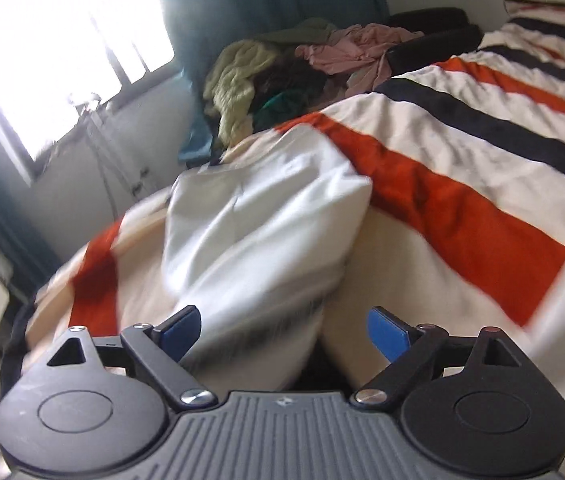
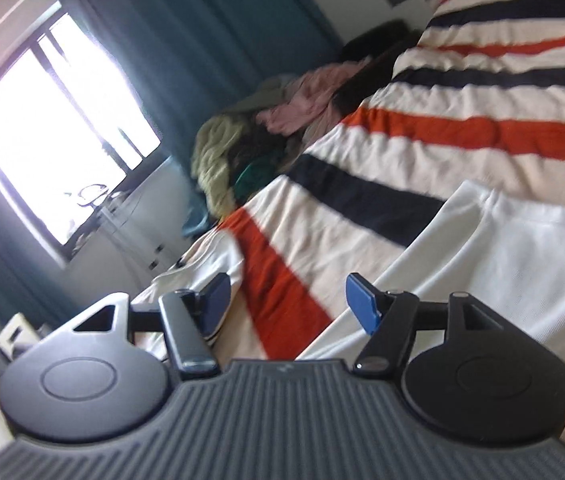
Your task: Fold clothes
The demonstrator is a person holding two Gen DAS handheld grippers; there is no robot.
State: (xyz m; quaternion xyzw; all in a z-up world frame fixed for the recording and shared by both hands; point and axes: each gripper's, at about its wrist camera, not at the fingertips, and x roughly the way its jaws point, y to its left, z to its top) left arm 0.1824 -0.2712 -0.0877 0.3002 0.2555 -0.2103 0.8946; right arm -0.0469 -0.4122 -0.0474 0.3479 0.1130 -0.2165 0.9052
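A: Where is the garment?

B: The white garment (image 1: pixel 258 232) lies on the striped bedspread (image 1: pixel 462 148) near the bed's window-side edge, ahead of the left tool (image 1: pixel 284 330). Its blue fingers (image 1: pixel 180 330) stand apart, gripping nothing.

A: And the right tool (image 2: pixel 288 300)?

B: Also spread wide and empty, with white cloth (image 2: pixel 522 248) just beside it.

A: Which step?

B: Probably reaching between folds. Next, each tool needs to close on an edge of the cloth. The unfolded clothes pile (image 1: pixel 282 76) waits off the bed's far edge.

Bright window (image 2: pixel 62 128), teal curtain (image 2: pixel 202 40), striped bedspread (image 2: pixel 482 128).
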